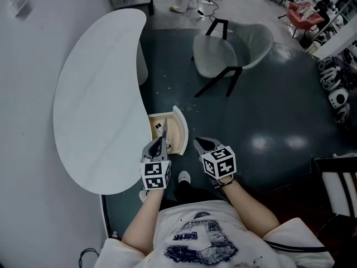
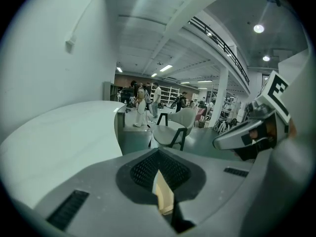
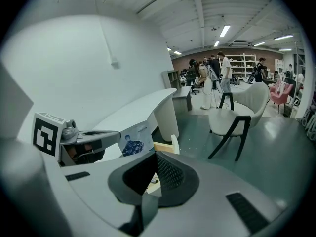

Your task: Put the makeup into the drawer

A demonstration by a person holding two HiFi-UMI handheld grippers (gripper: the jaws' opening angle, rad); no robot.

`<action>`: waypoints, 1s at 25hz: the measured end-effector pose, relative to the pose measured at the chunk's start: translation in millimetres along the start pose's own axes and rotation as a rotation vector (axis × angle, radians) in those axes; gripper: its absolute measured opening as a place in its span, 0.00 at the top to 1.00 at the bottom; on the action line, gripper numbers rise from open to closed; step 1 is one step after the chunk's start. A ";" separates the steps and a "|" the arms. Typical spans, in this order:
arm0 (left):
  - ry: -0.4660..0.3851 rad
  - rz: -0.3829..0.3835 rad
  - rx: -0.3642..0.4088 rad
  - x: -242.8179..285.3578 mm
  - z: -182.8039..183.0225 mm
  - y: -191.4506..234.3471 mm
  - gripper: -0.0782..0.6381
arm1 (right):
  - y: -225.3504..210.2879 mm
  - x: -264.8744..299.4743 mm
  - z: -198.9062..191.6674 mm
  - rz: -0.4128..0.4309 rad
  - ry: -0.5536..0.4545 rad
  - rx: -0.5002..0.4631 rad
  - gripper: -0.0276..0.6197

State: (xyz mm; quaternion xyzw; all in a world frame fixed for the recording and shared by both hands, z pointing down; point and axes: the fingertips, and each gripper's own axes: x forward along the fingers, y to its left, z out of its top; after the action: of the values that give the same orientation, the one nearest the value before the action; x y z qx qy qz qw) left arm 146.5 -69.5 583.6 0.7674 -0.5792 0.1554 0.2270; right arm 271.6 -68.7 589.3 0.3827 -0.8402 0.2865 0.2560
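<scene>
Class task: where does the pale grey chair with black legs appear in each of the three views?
Head view: the pale grey chair with black legs stands top centre.
Left gripper view: centre.
Right gripper view: right of centre.
Shared landmark: the white curved tabletop, left of it in every view.

Counter (image 1: 95,105) sits left | drawer (image 1: 179,128) stands out at its right edge, small items (image 1: 158,127) in it | chair (image 1: 223,54) stands behind, on the floor (image 1: 268,110)
</scene>
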 end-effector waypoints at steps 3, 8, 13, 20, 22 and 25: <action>0.005 0.006 -0.021 9.5 -8.4 1.5 0.84 | -6.0 0.6 -4.0 -0.002 0.006 0.007 0.93; 0.015 0.001 -0.030 29.2 -18.9 0.0 0.84 | -15.2 6.7 -10.7 -0.002 0.016 0.022 0.93; 0.046 -0.003 -0.039 46.7 -33.6 -0.3 0.84 | -20.3 16.0 -19.1 0.005 0.035 0.035 0.93; 0.064 -0.017 -0.035 68.7 -54.2 -5.8 0.84 | -32.2 20.3 -32.3 0.000 0.067 0.048 0.93; 0.065 -0.022 -0.038 75.1 -58.5 -6.4 0.84 | -35.8 21.5 -36.3 -0.004 0.075 0.054 0.93; 0.076 -0.026 -0.035 85.4 -66.8 -7.9 0.84 | -41.6 22.9 -41.5 -0.011 0.085 0.065 0.93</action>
State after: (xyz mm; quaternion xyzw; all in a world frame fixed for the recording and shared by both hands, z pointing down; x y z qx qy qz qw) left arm 179.8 -102.3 681.7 0.7643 -0.5627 0.1712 0.2642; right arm 300.0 -74.5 645.3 0.3828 -0.8168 0.3281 0.2805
